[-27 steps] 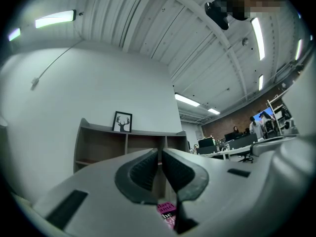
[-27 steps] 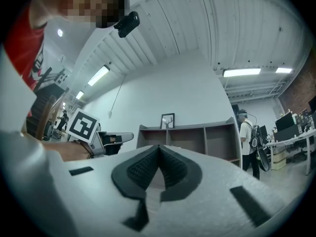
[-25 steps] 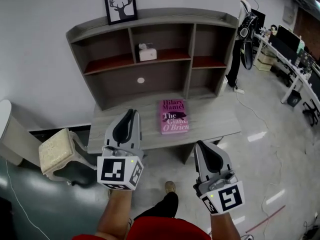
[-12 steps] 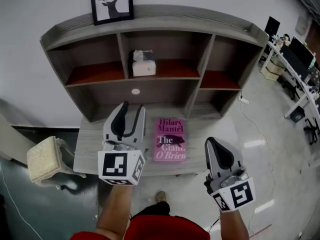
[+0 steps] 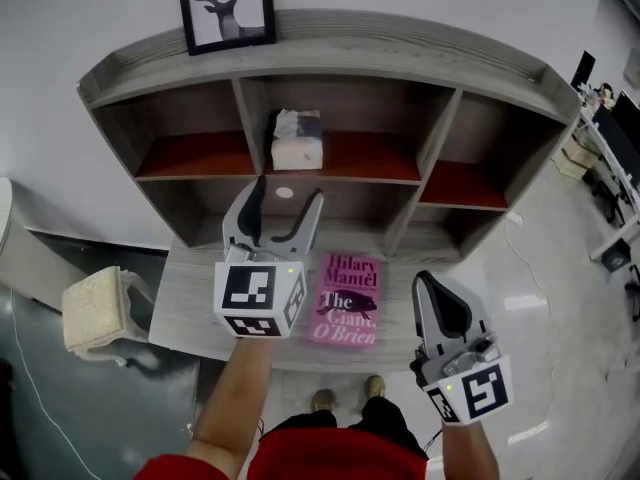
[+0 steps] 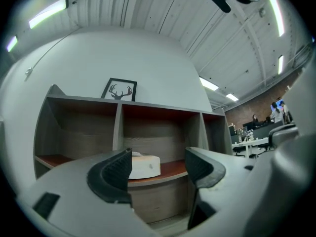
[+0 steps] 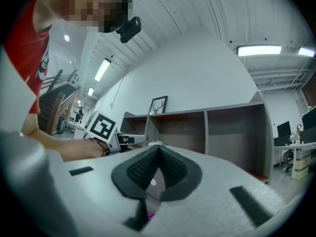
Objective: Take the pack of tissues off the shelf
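Observation:
The white pack of tissues (image 5: pixel 298 140) sits on the red middle shelf of the grey shelf unit (image 5: pixel 330 43), a tissue sticking out of its top. In the left gripper view the pack of tissues (image 6: pixel 144 165) shows between the jaws, some way ahead. My left gripper (image 5: pixel 285 210) is raised over the desk just below that shelf; its jaws are opening and hold nothing. My right gripper (image 5: pixel 428 286) hangs lower at the right, near the desk's front edge, shut and empty.
A pink book (image 5: pixel 347 299) lies on the grey desk (image 5: pixel 190 303) under the shelves. A framed deer picture (image 5: pixel 227 6) stands on top of the shelf unit. A cream stool (image 5: pixel 92 308) is at the left; office desks (image 5: pixel 612 128) lie far right.
The view has closed in on the shelf. My left gripper has risen toward the middle shelf and its jaws have spread apart. The right gripper stayed shut and low.

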`<state>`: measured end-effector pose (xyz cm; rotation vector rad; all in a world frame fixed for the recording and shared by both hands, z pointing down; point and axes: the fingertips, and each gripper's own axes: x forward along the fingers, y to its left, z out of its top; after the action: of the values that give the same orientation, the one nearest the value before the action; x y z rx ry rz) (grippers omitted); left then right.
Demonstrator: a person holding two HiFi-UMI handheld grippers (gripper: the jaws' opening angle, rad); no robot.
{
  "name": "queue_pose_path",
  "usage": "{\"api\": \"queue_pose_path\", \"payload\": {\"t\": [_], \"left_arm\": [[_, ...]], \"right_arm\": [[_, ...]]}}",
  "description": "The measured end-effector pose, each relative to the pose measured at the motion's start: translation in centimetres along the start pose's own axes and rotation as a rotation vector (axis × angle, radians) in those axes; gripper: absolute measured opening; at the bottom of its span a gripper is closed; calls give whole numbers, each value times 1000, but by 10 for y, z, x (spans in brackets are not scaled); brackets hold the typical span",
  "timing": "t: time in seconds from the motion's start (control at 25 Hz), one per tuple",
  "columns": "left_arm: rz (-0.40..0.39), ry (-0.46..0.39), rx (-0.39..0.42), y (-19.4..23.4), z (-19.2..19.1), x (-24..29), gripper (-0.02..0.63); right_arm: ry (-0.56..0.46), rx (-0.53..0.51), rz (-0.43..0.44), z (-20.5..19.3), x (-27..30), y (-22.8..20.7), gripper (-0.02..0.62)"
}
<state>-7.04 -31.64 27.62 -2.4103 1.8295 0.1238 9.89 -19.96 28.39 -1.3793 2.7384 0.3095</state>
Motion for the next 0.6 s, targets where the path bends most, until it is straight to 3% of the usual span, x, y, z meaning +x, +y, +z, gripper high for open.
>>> {"api": "queue_pose_path", "payload": {"t": [0.16,0.6], "left_arm": [[70,53,15,6,-15,27,353],[236,180,34,26,-53,83,398]], "right_arm": [[-20,-1,66,-2,15,-19,5],[-39,28,220,-14,45,-78,5]]}}
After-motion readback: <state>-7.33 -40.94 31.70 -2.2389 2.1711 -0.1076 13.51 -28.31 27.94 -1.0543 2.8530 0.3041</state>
